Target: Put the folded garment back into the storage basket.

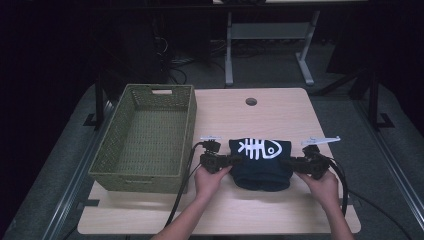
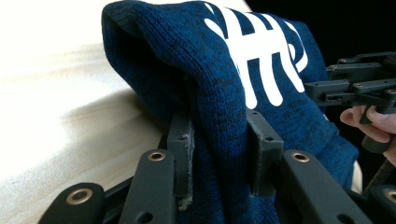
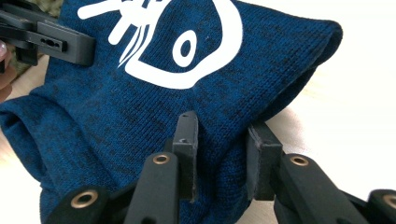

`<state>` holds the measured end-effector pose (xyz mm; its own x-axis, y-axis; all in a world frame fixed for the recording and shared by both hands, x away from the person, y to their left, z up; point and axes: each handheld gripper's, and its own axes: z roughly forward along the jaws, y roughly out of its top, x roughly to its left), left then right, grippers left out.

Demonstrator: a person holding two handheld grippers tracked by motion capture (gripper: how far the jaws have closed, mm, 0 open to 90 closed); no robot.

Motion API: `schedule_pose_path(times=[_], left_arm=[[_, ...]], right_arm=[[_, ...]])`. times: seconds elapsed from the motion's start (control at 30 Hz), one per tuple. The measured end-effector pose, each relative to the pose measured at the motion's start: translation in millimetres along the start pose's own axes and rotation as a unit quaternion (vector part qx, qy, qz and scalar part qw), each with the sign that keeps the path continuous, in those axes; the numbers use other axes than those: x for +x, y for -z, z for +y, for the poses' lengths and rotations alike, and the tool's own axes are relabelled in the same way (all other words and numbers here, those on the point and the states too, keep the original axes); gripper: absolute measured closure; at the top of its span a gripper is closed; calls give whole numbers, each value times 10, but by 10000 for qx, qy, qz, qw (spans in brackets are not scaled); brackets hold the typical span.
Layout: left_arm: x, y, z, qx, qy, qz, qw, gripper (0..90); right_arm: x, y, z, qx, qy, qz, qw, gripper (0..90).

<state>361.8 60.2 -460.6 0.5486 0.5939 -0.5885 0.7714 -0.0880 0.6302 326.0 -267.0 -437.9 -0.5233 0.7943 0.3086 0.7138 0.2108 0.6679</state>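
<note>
Fingers (image 2: 183, 154) of both grippers pinch folds of the blue sweater (image 1: 262, 165) on the table (image 1: 280, 107).

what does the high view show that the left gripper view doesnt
High view alone: the green woven basket left of the garment, the round hole in the table's far edge, and both forearms coming in from below. Left gripper view alone: the left tool up close, its jaws pinching a fold of knit. Both share the folded blue sweater with its white fish-skeleton print, the wooden table and the right tool at the sweater's other side.
</note>
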Motion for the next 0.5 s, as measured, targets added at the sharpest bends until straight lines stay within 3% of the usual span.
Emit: schedule_pose_path(times=[0.5], left_arm=[[-201, 218, 153, -101, -215, -169, 9996, 665]], right_arm=[[136, 270, 99, -274, 25, 47, 9996, 690]])
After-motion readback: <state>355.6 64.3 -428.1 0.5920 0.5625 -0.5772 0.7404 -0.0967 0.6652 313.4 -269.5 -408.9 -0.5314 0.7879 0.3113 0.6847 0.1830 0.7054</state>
